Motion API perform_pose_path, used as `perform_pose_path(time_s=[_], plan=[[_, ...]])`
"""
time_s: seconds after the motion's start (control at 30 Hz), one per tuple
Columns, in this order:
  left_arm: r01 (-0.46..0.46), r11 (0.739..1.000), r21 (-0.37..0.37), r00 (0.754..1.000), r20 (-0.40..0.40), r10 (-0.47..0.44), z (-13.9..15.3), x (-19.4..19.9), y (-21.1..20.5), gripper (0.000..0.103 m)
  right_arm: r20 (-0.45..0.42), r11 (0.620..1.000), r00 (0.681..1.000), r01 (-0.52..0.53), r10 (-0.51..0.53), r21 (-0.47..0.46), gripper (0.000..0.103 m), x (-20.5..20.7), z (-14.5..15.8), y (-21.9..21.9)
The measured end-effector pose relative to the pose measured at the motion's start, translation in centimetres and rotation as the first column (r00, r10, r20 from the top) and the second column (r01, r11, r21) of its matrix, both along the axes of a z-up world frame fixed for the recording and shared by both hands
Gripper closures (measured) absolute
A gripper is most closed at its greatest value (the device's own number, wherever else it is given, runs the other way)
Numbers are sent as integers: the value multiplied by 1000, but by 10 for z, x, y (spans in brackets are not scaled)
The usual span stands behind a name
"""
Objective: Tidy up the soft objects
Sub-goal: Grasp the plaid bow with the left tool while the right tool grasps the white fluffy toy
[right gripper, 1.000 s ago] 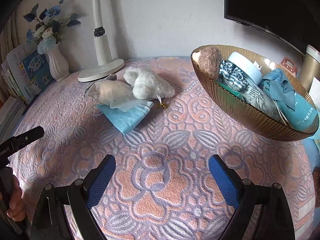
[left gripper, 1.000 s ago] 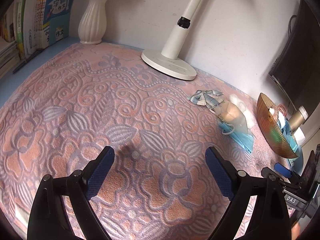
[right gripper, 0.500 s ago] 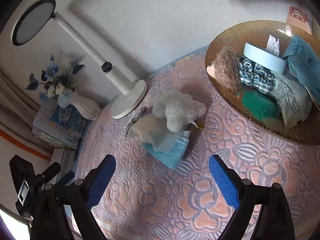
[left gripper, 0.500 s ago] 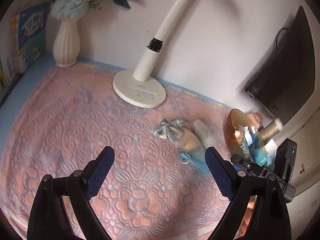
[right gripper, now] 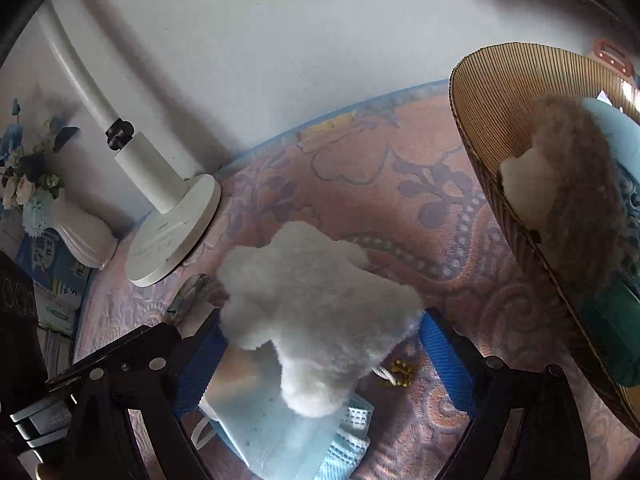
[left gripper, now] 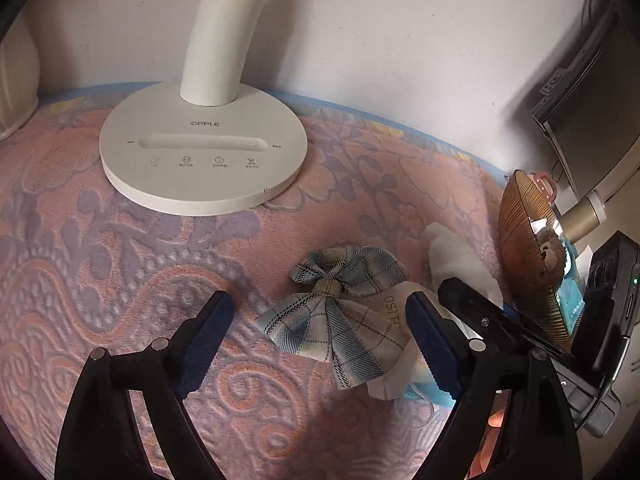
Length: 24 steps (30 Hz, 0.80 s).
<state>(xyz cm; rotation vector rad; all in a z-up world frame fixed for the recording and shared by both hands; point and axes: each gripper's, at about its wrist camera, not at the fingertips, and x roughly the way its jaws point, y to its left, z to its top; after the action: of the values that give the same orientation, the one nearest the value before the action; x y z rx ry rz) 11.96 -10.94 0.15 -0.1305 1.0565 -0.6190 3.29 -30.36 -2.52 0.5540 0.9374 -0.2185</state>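
A blue plaid fabric bow [left gripper: 340,308] lies on the pink patterned cloth [left gripper: 120,280], partly over a clear packet. My left gripper [left gripper: 320,336] straddles the bow; its jaws are closing, but the pads stay clear of the fabric. A white fluffy plush [right gripper: 316,312] rests on a light blue mask and cloth [right gripper: 280,436]. My right gripper [right gripper: 320,360] stands open around the plush, a blue pad on each side. The white plush [left gripper: 452,256] also shows in the left wrist view, behind the right gripper's black finger [left gripper: 480,312].
A ribbed amber bowl [right gripper: 480,140] at the right holds a brown plush [right gripper: 576,184] and other soft items. A white lamp base [left gripper: 200,160] stands at the back by the wall, a white vase [right gripper: 80,232] farther left. A dark monitor [left gripper: 592,100] is at the right.
Both grippers have moved in close over the pile. The bow now lies between the left fingers, which have narrowed slightly, and the white plush lies between the right fingers.
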Motion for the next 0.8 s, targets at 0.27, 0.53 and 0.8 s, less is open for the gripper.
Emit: perform_pose_path(time_s=[0.27, 0.53, 0.8], plan=[[-40, 999, -3, 999, 19, 40, 1, -4, 16, 77, 57, 999, 998, 8, -5, -49, 34, -9, 5, 0], [-46, 998, -38, 990, 133, 51, 50, -36, 45, 78, 173, 994, 985, 24, -5, -109, 34, -39, 36, 16], [-17, 998, -65, 962, 271, 34, 121, -82, 51, 78, 298, 985, 953, 4, 48, -173, 34, -80, 98, 38]])
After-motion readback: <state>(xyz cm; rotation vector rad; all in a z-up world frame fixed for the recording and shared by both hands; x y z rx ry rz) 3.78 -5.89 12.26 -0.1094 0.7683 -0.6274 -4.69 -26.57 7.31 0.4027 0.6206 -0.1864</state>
